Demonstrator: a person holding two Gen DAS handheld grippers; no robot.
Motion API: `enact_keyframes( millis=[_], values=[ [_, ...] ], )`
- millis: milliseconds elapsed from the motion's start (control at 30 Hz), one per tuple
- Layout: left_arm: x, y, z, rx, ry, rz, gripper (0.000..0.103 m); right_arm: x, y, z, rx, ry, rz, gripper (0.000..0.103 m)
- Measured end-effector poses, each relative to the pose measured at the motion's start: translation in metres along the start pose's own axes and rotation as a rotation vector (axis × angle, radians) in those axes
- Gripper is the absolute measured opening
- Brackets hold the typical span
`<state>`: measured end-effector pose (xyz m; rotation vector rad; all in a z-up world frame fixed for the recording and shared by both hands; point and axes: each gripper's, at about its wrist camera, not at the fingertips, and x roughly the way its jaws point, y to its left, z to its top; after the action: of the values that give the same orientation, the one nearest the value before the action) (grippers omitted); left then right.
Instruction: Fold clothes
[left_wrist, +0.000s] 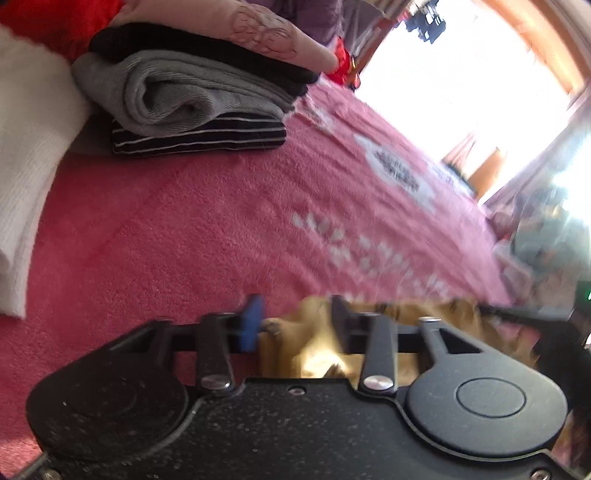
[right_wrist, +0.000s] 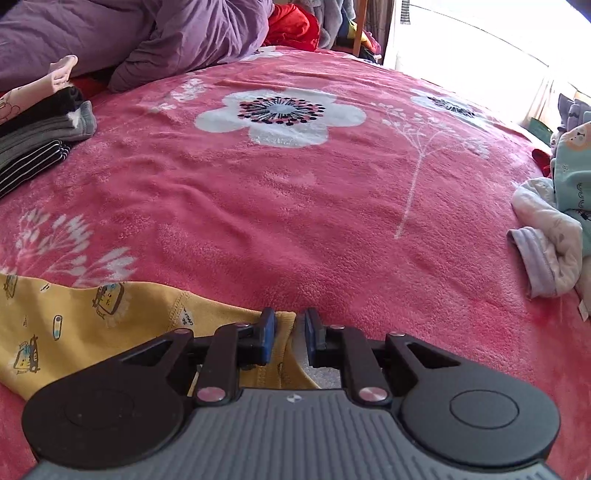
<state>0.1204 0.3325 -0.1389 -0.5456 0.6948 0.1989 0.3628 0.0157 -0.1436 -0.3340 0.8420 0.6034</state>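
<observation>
With the left gripper and right gripper each pinching the printed yellow cotton garment at six o'clock on the pink floral fleece blanket, lift both evenly, keeping the edge taut.

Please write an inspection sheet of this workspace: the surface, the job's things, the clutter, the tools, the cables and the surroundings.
Surface: pink floral blanket on a bed.
Job's things: yellow garment at the near edge; folded stack at far left.
Clutter: loose clothes at the right edge; white cloth left of the stack.
Tools: left tool shut on the yellow garment, view blurred; right tool shut on its edge.
Cables: nothing seen.
Surroundings: purple quilt behind; bright window at the right.
</observation>
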Motion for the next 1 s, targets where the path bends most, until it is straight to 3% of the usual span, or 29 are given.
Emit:
enact_keyframes(
  millis=[133,267,333,400,600,800,967,1000],
  values=[
    [-0.014,0.009,-0.008,-0.011,0.038,-0.035,0.013,0.001,0.001,0.001,-0.004,0.004,-0.025,0.025],
    [-0.022,0.016,-0.009,-0.051,-0.001,-0.041,0.015,0.003,0.001,0.001,0.001,0.003,-0.04,0.03],
    [-0.018,0.014,-0.004,-0.043,-0.027,0.005,0.027,0.003,0.001,0.0,0.004,0.0,-0.045,0.031],
    [-0.017,0.011,-0.002,-0.031,-0.053,0.041,0.047,0.0,0.005,0.001,-0.001,-0.007,-0.065,0.032],
    [-0.027,0.025,-0.002,-0.114,-0.021,-0.017,0.047,-0.031,0.017,-0.003,-0.057,-0.095,-0.095,0.034],
    [-0.049,0.045,-0.02,-0.246,0.071,-0.206,0.047,-0.062,0.06,-0.017,-0.137,-0.158,0.023,0.034],
    [-0.038,0.046,-0.034,-0.321,0.108,-0.222,0.045,-0.049,0.087,-0.015,-0.105,-0.122,0.122,0.034],
    [-0.037,0.044,-0.036,-0.318,0.105,-0.211,0.033,-0.044,0.089,-0.013,-0.087,-0.109,0.137,0.034]
  ],
)
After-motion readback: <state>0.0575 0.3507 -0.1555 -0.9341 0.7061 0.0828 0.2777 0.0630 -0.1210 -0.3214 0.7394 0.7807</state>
